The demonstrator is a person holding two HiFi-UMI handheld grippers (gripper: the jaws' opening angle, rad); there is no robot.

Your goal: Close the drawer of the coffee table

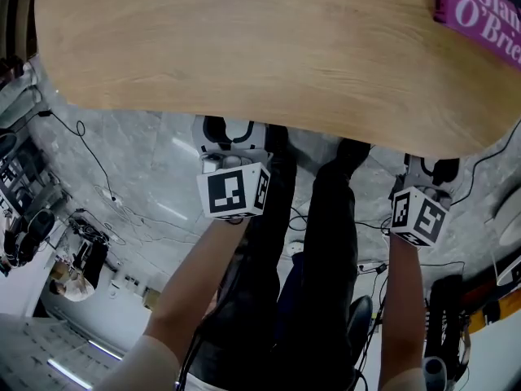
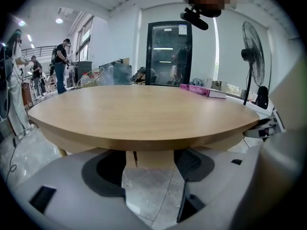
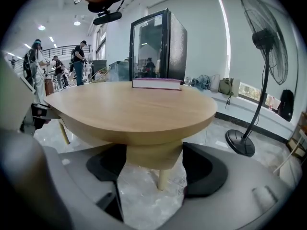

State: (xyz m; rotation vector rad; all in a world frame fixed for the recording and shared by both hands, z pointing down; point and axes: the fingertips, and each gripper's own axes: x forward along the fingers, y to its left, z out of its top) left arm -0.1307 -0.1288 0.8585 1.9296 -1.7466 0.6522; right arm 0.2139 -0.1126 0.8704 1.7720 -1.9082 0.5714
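The coffee table (image 1: pixel 244 47) is spreading across the far part of the head view. Its top is a rounded slab of pale, fine-grained wood with a smooth matte face and a thick, softly curved rim. A magenta book (image 1: pixel 480 6) with a glossy cover is lying flat at its far right edge. Under the rim, the drawer (image 3: pixel 153 155) is showing as a pale wooden box with a bowed front, sitting tucked beneath the top. Whether it is fully in cannot be told. A slim tapered leg (image 3: pixel 164 178) is standing just below it.

The left gripper (image 1: pixel 230 133) and the right gripper (image 1: pixel 431 169) are hovering at the near rim, well apart from each other. Each is carrying a white cube printed with black squares. Both tongs are standing spread wide and pinching nothing. Their dark, rounded pads (image 2: pixel 108 174) (image 3: pixel 206 169) are flanking the wood ahead without pressing on it.

The floor (image 1: pixel 146 161) is gleaming in grey, veined stone tiles. A wire-caged pedestal fan (image 3: pixel 268 37) is standing at the far right, and a black glass-fronted cabinet (image 3: pixel 156 44) is rising behind the table.
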